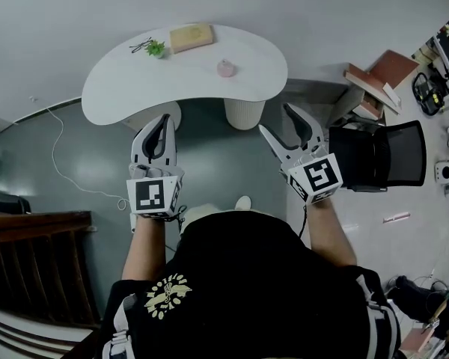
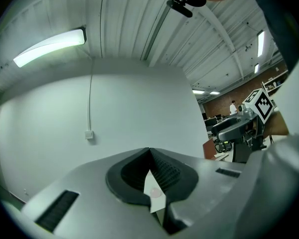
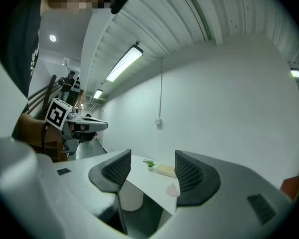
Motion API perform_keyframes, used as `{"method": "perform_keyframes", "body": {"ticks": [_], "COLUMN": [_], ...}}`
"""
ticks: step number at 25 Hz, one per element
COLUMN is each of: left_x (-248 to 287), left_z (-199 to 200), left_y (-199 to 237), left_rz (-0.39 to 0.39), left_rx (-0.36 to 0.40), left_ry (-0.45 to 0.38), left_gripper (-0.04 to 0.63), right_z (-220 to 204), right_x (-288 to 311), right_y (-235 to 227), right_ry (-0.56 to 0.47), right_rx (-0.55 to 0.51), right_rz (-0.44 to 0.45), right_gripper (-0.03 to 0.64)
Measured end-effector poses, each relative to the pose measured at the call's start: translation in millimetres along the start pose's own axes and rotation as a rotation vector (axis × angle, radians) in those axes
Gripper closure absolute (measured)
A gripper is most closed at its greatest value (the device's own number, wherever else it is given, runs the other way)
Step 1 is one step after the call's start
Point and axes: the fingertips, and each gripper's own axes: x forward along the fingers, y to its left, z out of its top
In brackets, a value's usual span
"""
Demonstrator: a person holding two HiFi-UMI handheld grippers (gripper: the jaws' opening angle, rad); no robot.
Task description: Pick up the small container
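Container (image 1: pixel 225 68): small, pink, upright on the white tabletop (image 1: pixel 120 88), right of centre. Tan block (image 1: pixel 191 37) at the far edge; plant (image 1: pixel 156 48) left of the block.

Left gripper (image 1: pixel 162 118): jaws closed tip to tip, nothing held.

Right gripper (image 1: pixel 277 120): jaws wide apart, empty; the container shows between them in its view, far off.

Both grippers hang on the near side of the tabletop, well apart from the container.

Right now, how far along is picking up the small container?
Nothing done yet: the container sits untouched on the table. The right gripper, jaws apart, and left gripper, jaws together, hover short of it. Reach, grasp and lift all remain.
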Motion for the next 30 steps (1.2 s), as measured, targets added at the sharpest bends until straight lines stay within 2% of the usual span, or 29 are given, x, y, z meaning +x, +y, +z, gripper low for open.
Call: {"method": "perform_keyframes", "body": {"ticks": [10, 16, 30], "left_x": [22.1, 39.6, 129.8], "left_z": [-8.7, -10.7, -23.5], "left_y": [2.0, 10.0, 53.2], "left_rz": [-0.002, -0.009, -0.060], "left_rx": [-0.022, -0.027, -0.051], "left_ry": [0.022, 0.005, -0.009], "left_gripper": [0.577, 0.577, 0.577], "right_z": [-2.1, -4.2, -6.2], "right_x": [18.3, 37.3, 119.3], "right_y": [-14.8, -18.3, -57.7], "right_ry": [0.012, 0.023, 0.060], "right_rx": [-0.010, -0.017, -0.005], "right_rz": [0.012, 0.022, -0.011], "right_gripper": [0.353, 0.353, 0.353]}}
